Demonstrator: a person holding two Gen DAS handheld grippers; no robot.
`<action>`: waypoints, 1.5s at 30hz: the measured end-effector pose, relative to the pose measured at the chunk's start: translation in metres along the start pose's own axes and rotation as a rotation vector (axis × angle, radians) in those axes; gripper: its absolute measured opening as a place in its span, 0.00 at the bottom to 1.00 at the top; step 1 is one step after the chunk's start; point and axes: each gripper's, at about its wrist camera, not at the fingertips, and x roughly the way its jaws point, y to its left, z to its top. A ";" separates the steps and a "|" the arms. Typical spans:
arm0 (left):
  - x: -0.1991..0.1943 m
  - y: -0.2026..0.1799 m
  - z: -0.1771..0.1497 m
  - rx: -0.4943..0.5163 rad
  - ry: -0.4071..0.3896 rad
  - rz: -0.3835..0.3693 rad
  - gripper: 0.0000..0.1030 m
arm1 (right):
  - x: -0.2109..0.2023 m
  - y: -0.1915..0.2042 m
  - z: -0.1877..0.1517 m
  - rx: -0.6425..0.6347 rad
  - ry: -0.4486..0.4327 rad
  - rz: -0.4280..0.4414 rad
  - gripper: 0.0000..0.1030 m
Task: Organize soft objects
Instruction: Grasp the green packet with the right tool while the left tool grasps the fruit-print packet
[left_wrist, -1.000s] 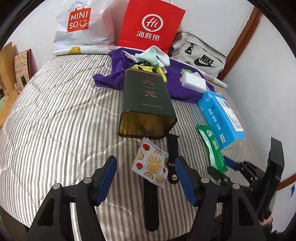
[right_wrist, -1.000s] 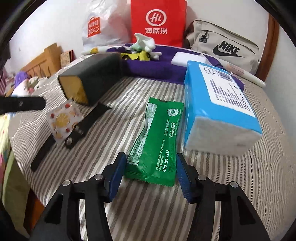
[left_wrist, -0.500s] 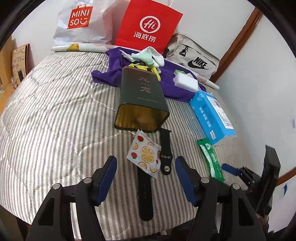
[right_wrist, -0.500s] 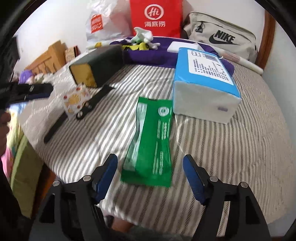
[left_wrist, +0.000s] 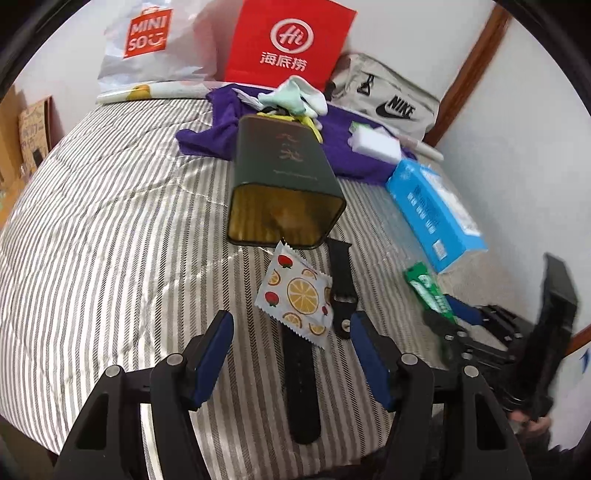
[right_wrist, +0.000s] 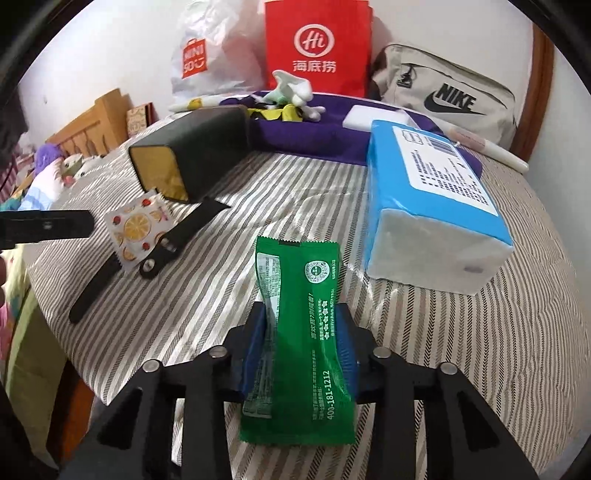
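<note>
Our right gripper pinches the green packet, held at six o'clock of the blue tissue pack. Our left gripper stays spread wide, the fruit-print sachet at its twelve o'clock on the striped bed.

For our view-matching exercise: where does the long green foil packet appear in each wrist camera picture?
Left wrist view: the long green foil packet sits far right, pinched in the right gripper.
Right wrist view: it fills bottom centre, between that gripper's blue pads.
Shared landmark: the blue plastic-wrapped tissue pack.
</note>
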 end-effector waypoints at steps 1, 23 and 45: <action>0.004 -0.001 0.001 0.005 0.000 0.022 0.62 | -0.002 0.000 -0.002 -0.005 0.003 0.006 0.31; 0.021 -0.011 0.010 0.132 -0.049 0.110 0.09 | -0.020 -0.053 -0.027 0.055 0.009 -0.034 0.31; 0.019 -0.007 -0.005 0.123 0.020 0.128 0.52 | -0.020 -0.061 -0.028 0.064 -0.011 -0.026 0.32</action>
